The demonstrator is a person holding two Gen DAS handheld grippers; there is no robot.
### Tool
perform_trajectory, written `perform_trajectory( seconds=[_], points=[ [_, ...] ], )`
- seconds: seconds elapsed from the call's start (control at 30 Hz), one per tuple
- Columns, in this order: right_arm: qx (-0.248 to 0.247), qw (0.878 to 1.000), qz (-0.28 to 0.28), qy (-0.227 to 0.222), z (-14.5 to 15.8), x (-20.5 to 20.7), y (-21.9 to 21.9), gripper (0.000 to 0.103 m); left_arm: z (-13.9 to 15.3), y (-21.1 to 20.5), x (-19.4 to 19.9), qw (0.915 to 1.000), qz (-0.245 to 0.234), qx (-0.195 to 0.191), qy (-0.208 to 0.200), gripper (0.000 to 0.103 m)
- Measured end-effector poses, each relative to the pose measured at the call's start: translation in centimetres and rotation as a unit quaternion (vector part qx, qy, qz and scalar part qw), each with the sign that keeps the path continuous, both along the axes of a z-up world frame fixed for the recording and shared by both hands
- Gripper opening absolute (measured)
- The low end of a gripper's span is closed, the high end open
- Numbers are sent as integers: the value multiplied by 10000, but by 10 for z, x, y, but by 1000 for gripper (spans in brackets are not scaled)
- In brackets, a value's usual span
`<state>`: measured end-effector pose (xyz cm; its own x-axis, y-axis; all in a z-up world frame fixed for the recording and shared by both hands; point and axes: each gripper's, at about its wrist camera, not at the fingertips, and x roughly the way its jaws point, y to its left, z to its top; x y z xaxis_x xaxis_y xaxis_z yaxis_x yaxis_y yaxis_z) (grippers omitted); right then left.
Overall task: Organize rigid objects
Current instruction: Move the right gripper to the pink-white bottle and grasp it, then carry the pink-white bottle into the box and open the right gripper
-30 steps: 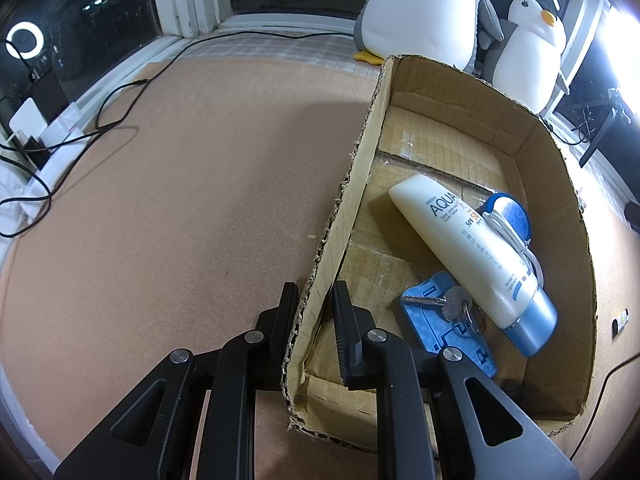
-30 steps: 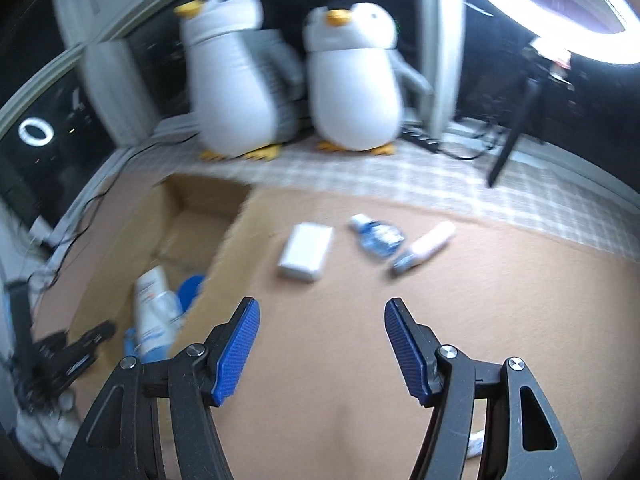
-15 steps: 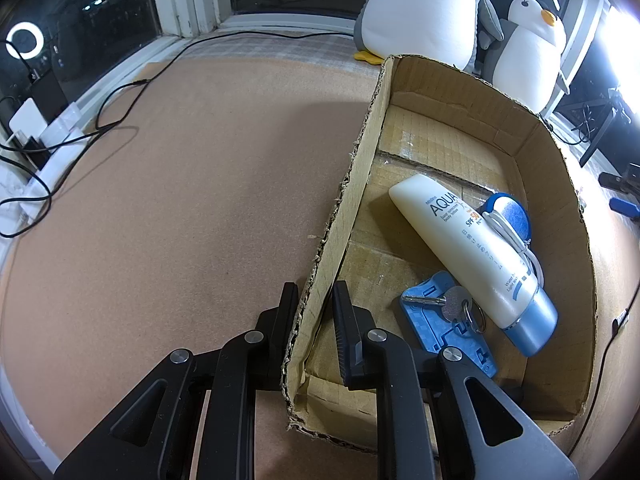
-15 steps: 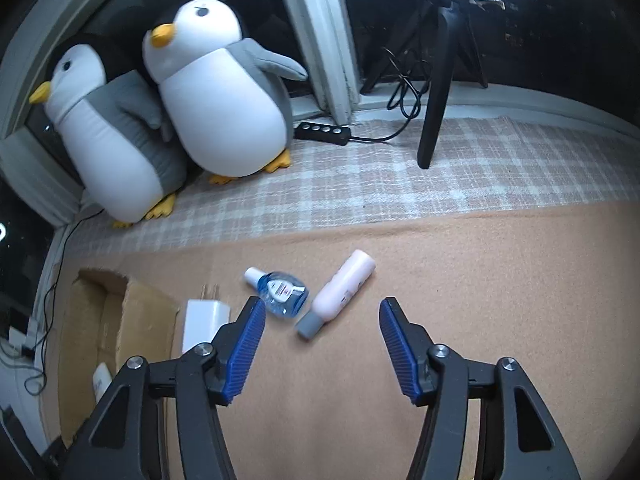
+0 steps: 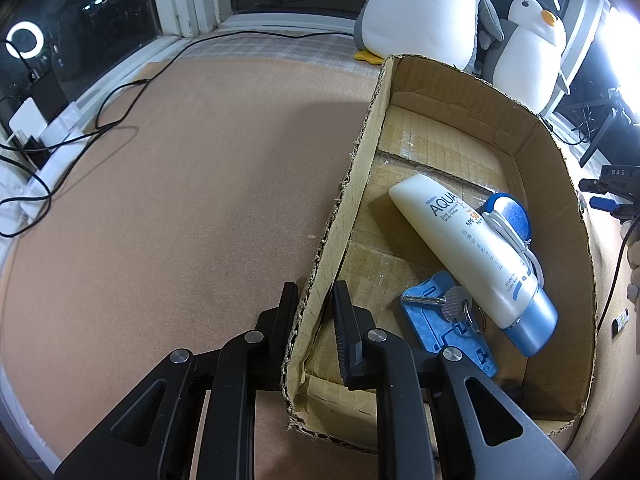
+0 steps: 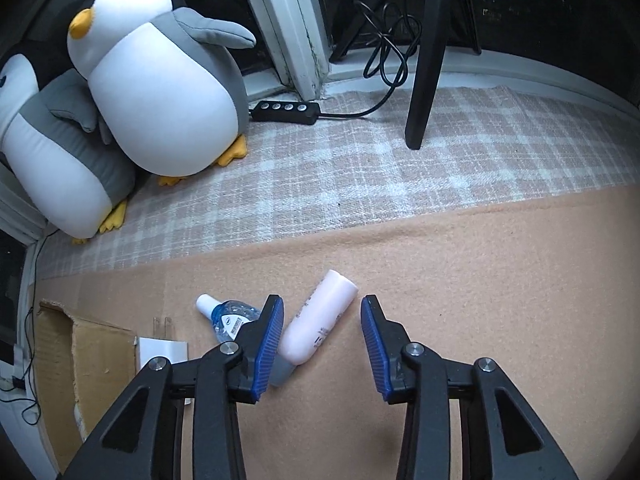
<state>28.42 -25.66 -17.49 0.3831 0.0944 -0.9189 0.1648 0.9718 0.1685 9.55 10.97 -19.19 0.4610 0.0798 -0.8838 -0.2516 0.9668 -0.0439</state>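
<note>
My left claw (image 5: 316,300) is clamped on the near left wall of the cardboard box (image 5: 576,264), one finger outside and one inside. The box sits on the tan mat (image 5: 180,200). Inside it, from left to right, lie a blue flat piece (image 5: 430,320) with a key (image 5: 444,302) resting on it, then a white sunscreen tube (image 5: 468,248) with a blue cap lying slantwise, its cap end toward the near right corner, and a round blue thing (image 5: 512,212) with a white cord tucked against the tube's far side. The far half of the box floor is bare.

In my right wrist's view, the box corner (image 6: 96,344) shows at the left edge. Just right of it lies a white charger plug (image 6: 162,344), then a small clear blue bottle (image 6: 230,316), partly hidden behind my claw's left finger. My right claw (image 6: 322,320) is closing, its blue pads apart, around the pink bottle (image 6: 320,320) lying slantwise on the mat; the left pad is touching or almost touching it, the right pad stands clear. Beyond the mat, on the checked blanket (image 6: 360,176), sit two plush penguins (image 6: 160,80), a power strip (image 6: 286,110) and a black stand leg (image 6: 424,80).
</note>
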Motion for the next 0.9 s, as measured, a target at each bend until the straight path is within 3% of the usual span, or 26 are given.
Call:
perform_trajectory(
  seconds=[0.47,0.9],
  points=[
    [-291,9988,365,151,-9,-2,12,19,0,-1,0,10000,4,0,-1,16],
    [-301,9969,731,-20,1,-33,16,18,-1,-1,0,10000,6,6,-5,16]
  ],
)
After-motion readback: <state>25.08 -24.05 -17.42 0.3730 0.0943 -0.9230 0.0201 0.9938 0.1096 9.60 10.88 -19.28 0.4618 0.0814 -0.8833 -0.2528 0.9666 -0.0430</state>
